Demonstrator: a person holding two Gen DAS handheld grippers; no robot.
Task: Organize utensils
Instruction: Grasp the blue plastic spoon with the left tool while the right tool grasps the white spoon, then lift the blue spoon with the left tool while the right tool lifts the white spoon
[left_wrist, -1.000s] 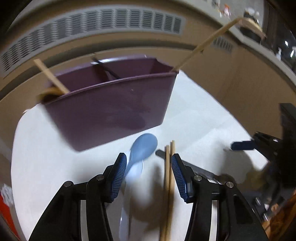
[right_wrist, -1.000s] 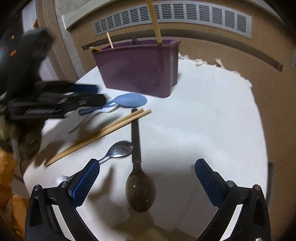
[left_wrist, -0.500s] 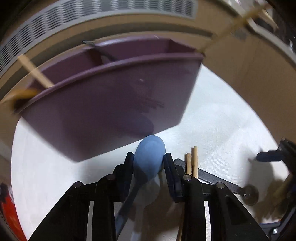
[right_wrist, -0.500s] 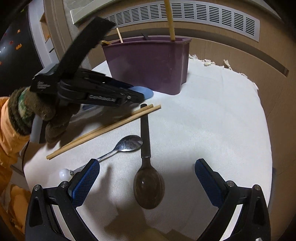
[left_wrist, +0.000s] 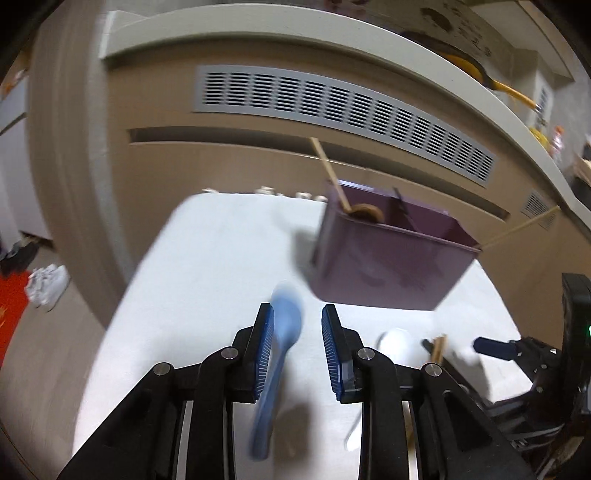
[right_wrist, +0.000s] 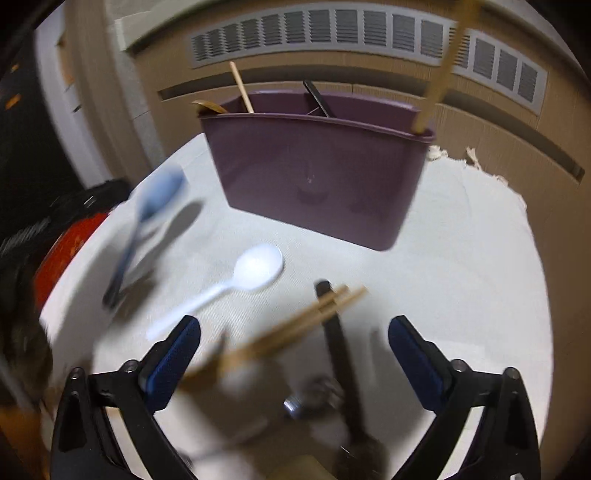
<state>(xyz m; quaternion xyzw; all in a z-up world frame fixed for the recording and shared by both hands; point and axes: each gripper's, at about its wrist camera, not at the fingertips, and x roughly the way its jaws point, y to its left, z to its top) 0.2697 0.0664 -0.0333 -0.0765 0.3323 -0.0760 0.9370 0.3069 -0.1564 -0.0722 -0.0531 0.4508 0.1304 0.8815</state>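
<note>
Plastic, wood and cloth utensils and surfaces, mostly matt.

The purple caddy (right_wrist: 317, 173) looks like smooth plastic with a dull sheen. The blue spoon (left_wrist: 282, 339) and white spoon (right_wrist: 243, 280) look like smooth plastic, the white one slightly glossy. The chopsticks (right_wrist: 295, 328) on the cloth look like pale, matt bare wood, as does the wooden stick (right_wrist: 242, 86) standing in the caddy. The dark spoon (right_wrist: 343, 365) is blurred; its material is unclear. A white woven cloth (right_wrist: 461, 258), matt with a frayed far edge, covers the counter. The claw pads (left_wrist: 266, 350) are blue ribbed rubber on black matt plastic arms with shiny metal rivets.
</note>
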